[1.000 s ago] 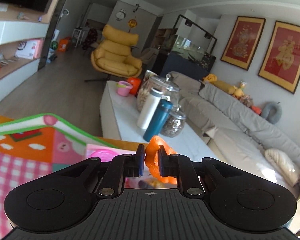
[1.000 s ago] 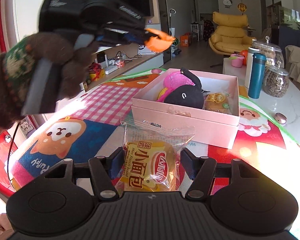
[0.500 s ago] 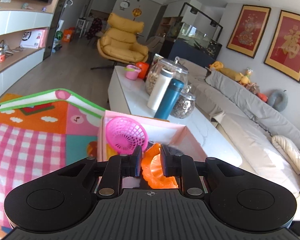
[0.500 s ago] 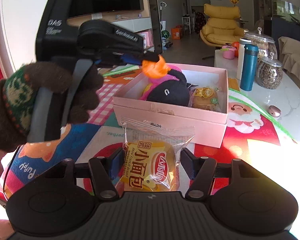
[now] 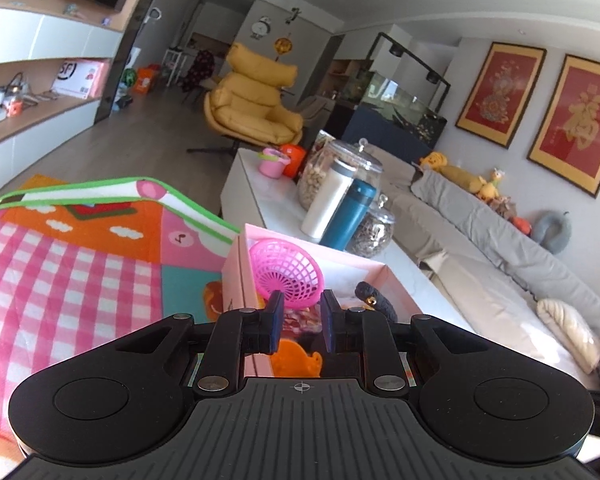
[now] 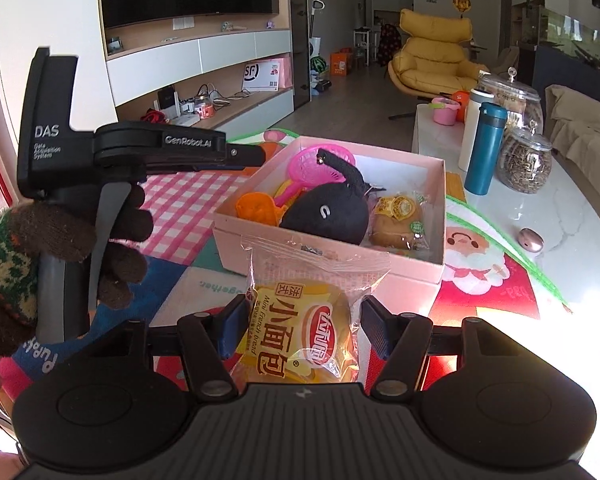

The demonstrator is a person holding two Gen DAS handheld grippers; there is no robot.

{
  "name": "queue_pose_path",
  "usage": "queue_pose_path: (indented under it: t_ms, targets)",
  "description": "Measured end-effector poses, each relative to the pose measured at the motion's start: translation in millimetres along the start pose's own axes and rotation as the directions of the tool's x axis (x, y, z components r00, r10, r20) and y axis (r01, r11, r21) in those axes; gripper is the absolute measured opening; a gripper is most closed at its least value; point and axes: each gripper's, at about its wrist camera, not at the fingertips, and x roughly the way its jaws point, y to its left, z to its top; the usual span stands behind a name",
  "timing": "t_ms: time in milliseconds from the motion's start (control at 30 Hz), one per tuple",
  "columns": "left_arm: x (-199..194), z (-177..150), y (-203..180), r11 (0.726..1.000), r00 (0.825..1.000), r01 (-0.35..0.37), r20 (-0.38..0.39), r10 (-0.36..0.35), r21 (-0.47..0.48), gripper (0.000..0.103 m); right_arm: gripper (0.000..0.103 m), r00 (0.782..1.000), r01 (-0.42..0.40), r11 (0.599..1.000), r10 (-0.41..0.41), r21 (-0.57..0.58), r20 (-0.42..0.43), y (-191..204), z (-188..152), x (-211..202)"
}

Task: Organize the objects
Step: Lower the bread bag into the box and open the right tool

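only right view shows bread packet

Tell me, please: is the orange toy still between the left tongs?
No. The orange toy lies in the pink box beside the black plush, and the left tongs have just opened with nothing between them.

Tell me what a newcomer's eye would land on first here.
The open pink box on the bright play mat, crammed with a black plush toy, a pink basket and an orange toy. In front, the right gripper clamps a yellow mini bread packet.
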Motion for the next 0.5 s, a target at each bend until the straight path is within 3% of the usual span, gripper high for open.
queue_pose_path:
  t_ms: [133, 267, 300, 400, 500]
  targets:
    - [-16.3, -4.3, 11.8, 0.999, 0.999, -0.045, -0.003, 0.045, -0.03, 0.022, 0.061, 0.992, 0.079, 0.996, -0.075, -0.032, 0.103, -10.2, 49.9, -0.8]
    - [-25.2, -5.0, 20.4, 0.996, 0.997, -0.072, -0.034, 0.07, -0.044, 0.022, 0.061, 0.975, 0.162, 0.986, -0.153, -0.045, 0.161, -24.2, 105.2, 30.6]
    - [-26.3, -5.1, 22.4, 0.996, 0.997, -0.073, -0.042, 0.071, -0.046, 0.022, 0.061, 0.975, 0.165, 0.986, -0.157, -0.039, 0.155, -29.1, 115.9, 41.9]
    - [-28.0, -6.4, 27.4, 0.995, 0.994, -0.09, -0.059, 0.088, -0.044, 0.022, 0.076, 0.985, 0.131, 0.991, -0.132, 0.018, 0.109, -49.3, 135.2, 72.8]
    - [-28.3, -7.6, 30.4, 0.995, 0.993, -0.095, -0.069, 0.092, -0.042, 0.022, 0.076, 0.989, 0.113, 0.989, -0.121, 0.094, 0.09, -65.2, 125.5, 77.4]
